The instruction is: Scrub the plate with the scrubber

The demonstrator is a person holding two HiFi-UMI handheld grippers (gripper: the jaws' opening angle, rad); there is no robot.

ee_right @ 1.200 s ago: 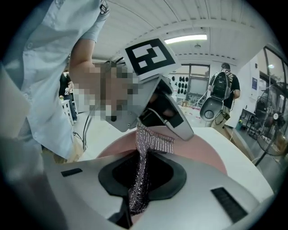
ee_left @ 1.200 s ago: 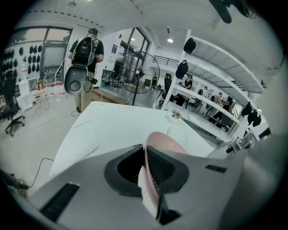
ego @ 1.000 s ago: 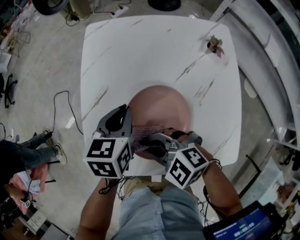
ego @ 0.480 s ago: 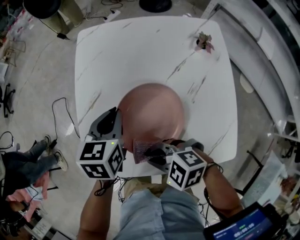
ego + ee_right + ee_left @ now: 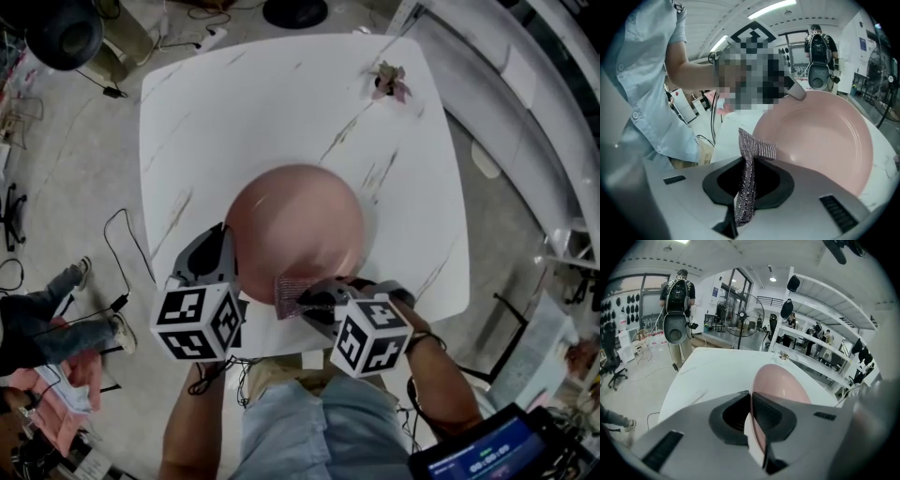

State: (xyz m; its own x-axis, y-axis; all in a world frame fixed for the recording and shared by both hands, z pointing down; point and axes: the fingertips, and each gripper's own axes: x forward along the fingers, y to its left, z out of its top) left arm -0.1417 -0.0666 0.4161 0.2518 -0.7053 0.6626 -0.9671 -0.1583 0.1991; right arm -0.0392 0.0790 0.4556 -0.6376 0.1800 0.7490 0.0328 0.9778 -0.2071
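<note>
A pink plate (image 5: 295,225) is held tilted over the white table's near half. My left gripper (image 5: 225,258) is shut on its left rim. In the left gripper view the plate (image 5: 780,380) stands edge-on between the jaws of that gripper (image 5: 751,404), which have just closed a little tighter on it. My right gripper (image 5: 314,302) is shut on a silvery mesh scrubber (image 5: 291,292) at the plate's near edge. In the right gripper view the scrubber (image 5: 757,149) sticks up from that gripper (image 5: 747,180), with its tip against the plate (image 5: 825,140).
The white marbled table (image 5: 272,94) carries a small pink flower-like thing (image 5: 387,81) at its far right corner. A black cable (image 5: 122,234) lies on the floor at the left. A seated person's legs (image 5: 42,323) show at the lower left. White shelving (image 5: 525,112) runs along the right.
My right gripper has drawn the scrubber back from the plate's near face to its near edge and rolled. The left gripper has kept its hold on the rim.
</note>
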